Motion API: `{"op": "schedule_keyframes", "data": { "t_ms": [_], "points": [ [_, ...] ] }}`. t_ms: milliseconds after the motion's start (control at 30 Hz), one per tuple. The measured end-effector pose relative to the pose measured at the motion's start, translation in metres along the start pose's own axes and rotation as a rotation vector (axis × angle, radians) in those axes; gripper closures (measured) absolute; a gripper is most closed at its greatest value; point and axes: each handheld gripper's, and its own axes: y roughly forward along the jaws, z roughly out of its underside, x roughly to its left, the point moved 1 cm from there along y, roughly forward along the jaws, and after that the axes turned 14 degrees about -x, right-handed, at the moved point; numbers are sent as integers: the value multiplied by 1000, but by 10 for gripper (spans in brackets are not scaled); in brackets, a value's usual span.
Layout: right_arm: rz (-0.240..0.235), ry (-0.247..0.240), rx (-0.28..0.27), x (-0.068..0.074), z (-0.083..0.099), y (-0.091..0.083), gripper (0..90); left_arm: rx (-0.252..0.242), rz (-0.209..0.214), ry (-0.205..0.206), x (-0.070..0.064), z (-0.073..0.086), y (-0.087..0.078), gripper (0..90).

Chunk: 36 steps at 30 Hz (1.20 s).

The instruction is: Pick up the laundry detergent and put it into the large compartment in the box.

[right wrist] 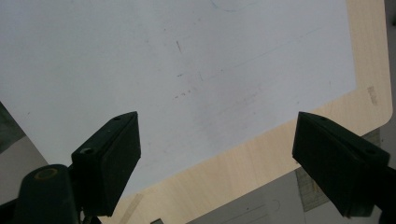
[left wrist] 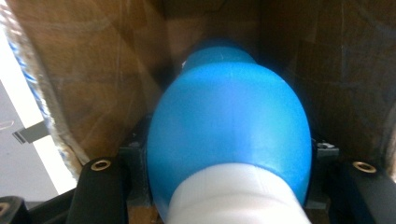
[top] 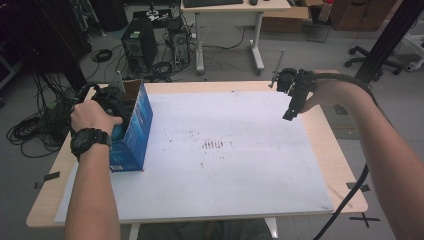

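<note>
Left tool (left wrist: 229, 186) clamps blue bulb (left wrist: 229, 135) inside box (top: 134, 125).

Smooth blue plastic bulb (left wrist: 229, 130), brown cardboard box (top: 135, 127)

Blue box (top: 131, 131) walls crowd left gripper (top: 116, 107); white sheet (top: 225, 150) open mid-table, seemingly unobstructed near right gripper (top: 291, 111).

Beyond the wooden surface (top: 345, 192) with its white sheet (top: 225, 165), a grey floor (top: 300, 60) holds a computer tower (top: 139, 46), tangled cables (top: 30, 127), a white desk (top: 235, 10) and an office chair (top: 380, 57).
</note>
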Motion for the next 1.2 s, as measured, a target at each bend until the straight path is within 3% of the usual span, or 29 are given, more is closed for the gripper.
{"op": "schedule_keyframes", "data": {
  "t_ms": [467,733,1200],
  "points": [
    [0,4,0,-1,3,0,152,-7,5,4,0,0,1,370],
    [-1,2,0,0,2,2,152,-32,29,-15,1,1,-4,350],
    [-1,6,-1,1,4,1,152,-32,10,-13,1,3,-4,322]
  ]
}}
